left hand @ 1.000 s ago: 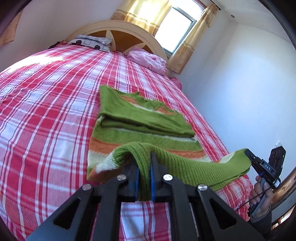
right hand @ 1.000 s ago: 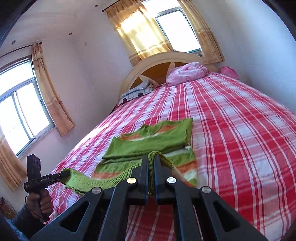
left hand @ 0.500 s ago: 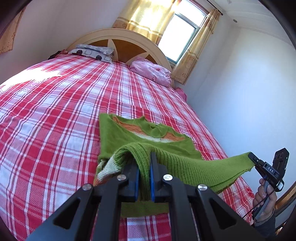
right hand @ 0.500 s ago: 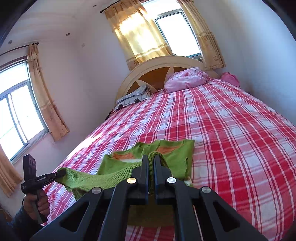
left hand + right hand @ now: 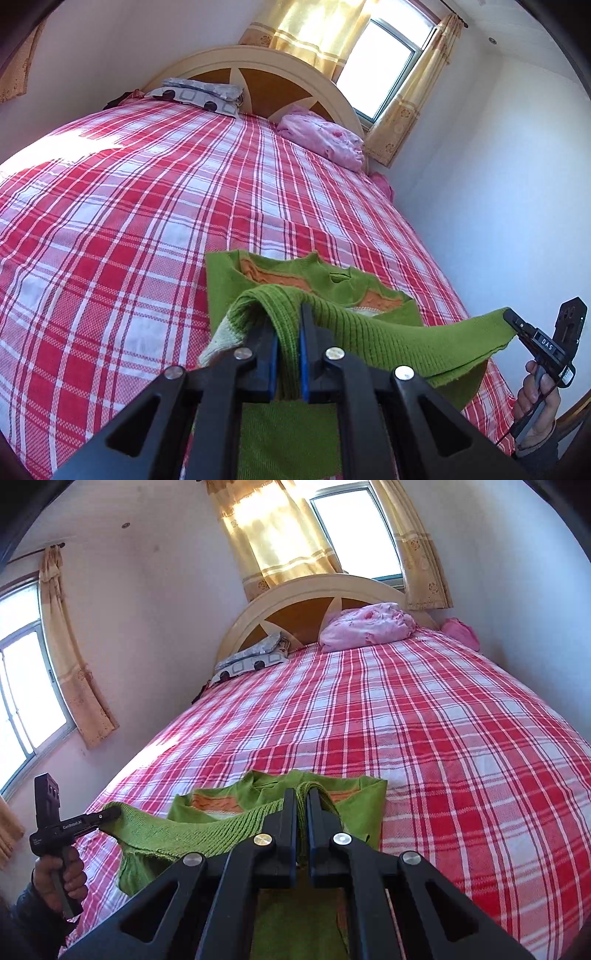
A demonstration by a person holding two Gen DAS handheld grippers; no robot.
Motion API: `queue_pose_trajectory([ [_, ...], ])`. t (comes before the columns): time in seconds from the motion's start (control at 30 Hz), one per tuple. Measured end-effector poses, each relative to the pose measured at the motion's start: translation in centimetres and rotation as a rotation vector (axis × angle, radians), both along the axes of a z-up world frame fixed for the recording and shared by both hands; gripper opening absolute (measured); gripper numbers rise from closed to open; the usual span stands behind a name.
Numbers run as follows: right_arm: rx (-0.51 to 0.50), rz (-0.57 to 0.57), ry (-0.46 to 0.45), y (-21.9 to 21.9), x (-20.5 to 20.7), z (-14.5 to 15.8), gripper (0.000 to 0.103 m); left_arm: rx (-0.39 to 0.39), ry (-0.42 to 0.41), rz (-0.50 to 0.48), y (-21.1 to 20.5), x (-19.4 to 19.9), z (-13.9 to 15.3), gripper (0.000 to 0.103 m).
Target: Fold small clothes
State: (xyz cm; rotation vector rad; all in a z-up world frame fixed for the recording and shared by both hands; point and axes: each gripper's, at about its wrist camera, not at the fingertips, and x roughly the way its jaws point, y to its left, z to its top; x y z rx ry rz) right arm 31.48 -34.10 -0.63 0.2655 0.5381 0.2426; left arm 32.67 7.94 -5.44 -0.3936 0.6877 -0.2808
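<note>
We hold the green sweater by its ribbed hem, stretched in the air between our two grippers above the near end of the bed. The left gripper has its fingers pressed together on one corner of that hem, knit bunched between the blue pads. The right gripper pinches the other corner, its fingers closed tight on the cloth. In the left wrist view the right gripper shows at the hem's far end, gripped by the right hand; in the right wrist view the left hand carries the left gripper at the opposite end.

Beyond the lifted hem, the rest of the sweater lies on the red plaid bed, its orange and pale stripes and neckline showing. Toward the headboard from the sweater, well apart, lie a pink pillow and a grey patterned pillow.
</note>
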Motion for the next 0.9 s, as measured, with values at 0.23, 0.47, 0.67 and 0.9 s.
queue_pose_trajectory([
  [0.23, 0.012, -0.028, 0.112, -0.8, 6.4, -2.9, 0.004, 0.047, 0.065, 0.008, -1.1, 5.1, -2.0, 0.01],
  [0.47, 0.022, -0.07, 0.25, -1.6, 13.8, -7.7, 0.006, 0.059, 0.167, 0.042, -1.4, 10.1, -5.7, 0.016],
  [0.67, -0.046, -0.134, 0.287, -1.8, 15.7, -10.2, 0.057, 0.045, 0.166, 0.087, -0.2, 9.7, -5.9, 0.048],
  [0.9, -0.057, -0.168, 0.242, -3.0, 12.3, -9.1, 0.057, 0.088, 0.114, 0.182, 3.1, 4.9, -4.9, 0.069],
])
